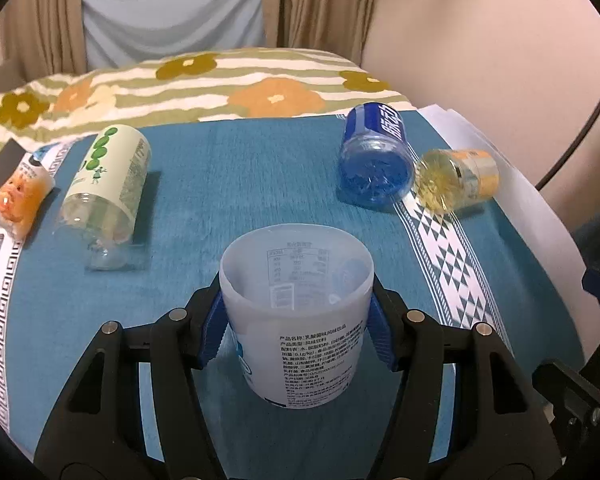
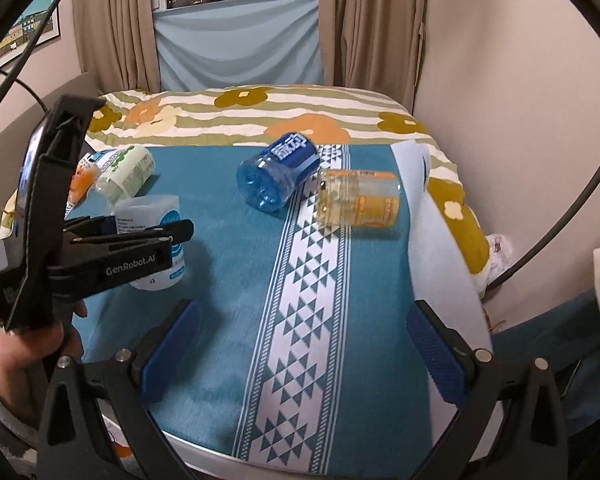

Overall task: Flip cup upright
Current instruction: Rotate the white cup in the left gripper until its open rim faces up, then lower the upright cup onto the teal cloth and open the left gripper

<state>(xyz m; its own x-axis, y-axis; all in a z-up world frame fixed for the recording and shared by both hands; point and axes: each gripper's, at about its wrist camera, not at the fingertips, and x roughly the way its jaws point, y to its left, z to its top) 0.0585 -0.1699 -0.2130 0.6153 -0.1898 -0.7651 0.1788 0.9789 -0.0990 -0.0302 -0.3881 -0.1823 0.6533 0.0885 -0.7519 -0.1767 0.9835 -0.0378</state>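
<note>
A white plastic cup with printed text stands upright, open end up, on the blue tablecloth. My left gripper is shut on the cup, blue pads pressed on both sides. The same cup shows in the right wrist view, held by the left gripper. My right gripper is open and empty above the cloth's patterned band. A blue cup and a yellow cup lie on their sides at the back right.
A green-and-white cup and an orange cup lie on their sides at the left. A floral quilt lies behind the cloth. A white sheet covers the right edge. Curtains and walls stand behind.
</note>
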